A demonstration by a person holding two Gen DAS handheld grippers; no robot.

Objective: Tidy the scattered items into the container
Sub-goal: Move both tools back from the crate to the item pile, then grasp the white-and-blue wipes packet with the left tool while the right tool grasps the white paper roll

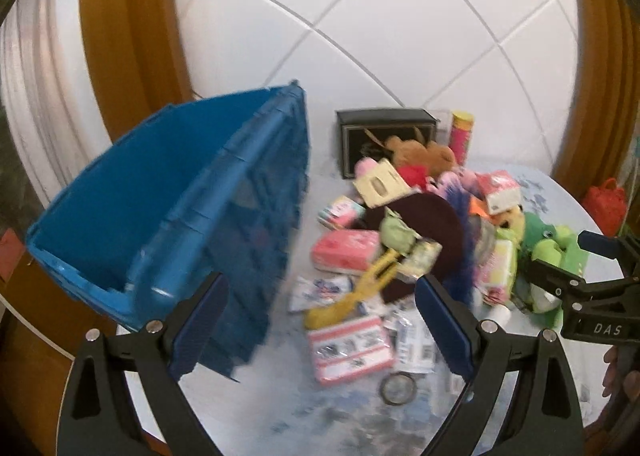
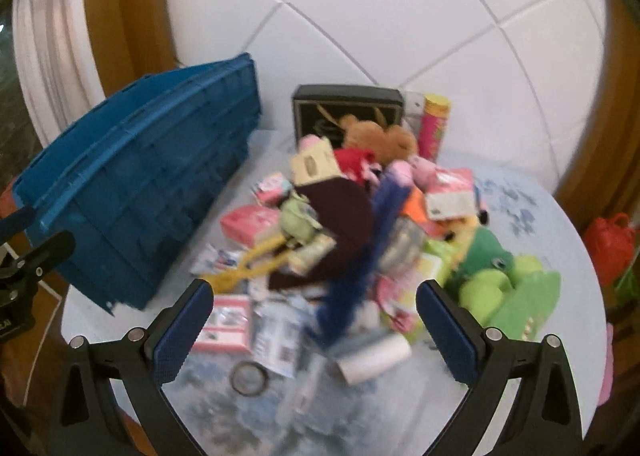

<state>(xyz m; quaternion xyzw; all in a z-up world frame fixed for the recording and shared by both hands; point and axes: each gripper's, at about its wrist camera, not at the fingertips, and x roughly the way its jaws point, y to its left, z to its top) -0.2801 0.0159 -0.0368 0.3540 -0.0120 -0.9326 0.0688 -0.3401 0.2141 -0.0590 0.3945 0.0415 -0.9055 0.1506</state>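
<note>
On table (image 1: 280, 416): blue crate (image 1: 132, 215) empty; toy pile (image 1: 420, 223) beside it; both claws apart, holding nothing.

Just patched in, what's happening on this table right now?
A person holds both grippers open above a round table, gripping nothing. The left gripper hangs near the blue crate, whose visible inside looks empty. The right gripper is over the heap: a green plush toy, a blue feather duster, a maroon cloth and pink tissue packs. Nothing appears sorted yet.
</note>
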